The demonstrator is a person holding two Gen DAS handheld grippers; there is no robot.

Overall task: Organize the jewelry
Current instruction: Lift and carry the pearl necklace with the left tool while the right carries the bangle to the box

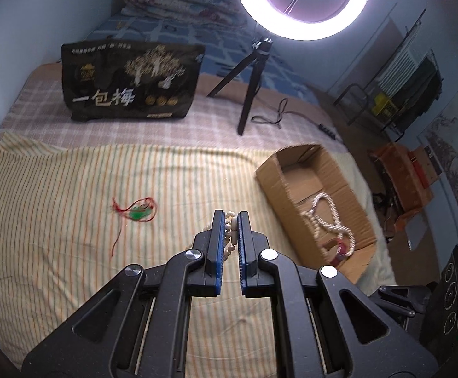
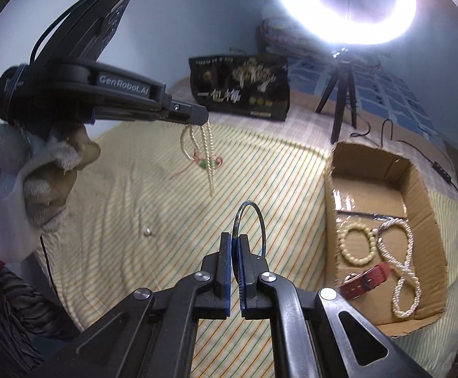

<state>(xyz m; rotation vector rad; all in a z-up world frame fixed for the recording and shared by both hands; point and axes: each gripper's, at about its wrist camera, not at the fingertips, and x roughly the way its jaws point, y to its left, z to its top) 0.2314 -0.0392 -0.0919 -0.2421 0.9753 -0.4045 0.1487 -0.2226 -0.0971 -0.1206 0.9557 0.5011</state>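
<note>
Right now we have both tools loaded: our left gripper (image 1: 231, 217) is clamped on a cream bead strand (image 2: 202, 145), which hangs in loops from its tips above the striped cloth (image 1: 71, 195), and our right gripper (image 2: 234, 239) is pinched on the rim of a thin dark bangle (image 2: 251, 223) standing upright above its jaws. The cardboard box (image 2: 418, 189) sits to the right on the cloth and already holds a pearl bracelet (image 2: 356, 245), a long pearl rope (image 2: 407, 271) and a red strap (image 2: 366, 278). A red-corded green pendant (image 1: 139, 211) is lying out on the cloth, well apart from the box, and a small silver piece (image 2: 147, 231) lies there too. We judge the step in hand to be carrying these two pieces over to the box. To do it well, we should keep both grips firm until each piece is above the open box, lift the strand high enough that its hanging loops pass over the near wall without snagging, and lower it before letting go so the beads pool and do not bounce out. One gripper at a time seems wise, since the opening is narrow. The bangle is held only by its edge, so it could swing; a slow, level move suits it.
</note>
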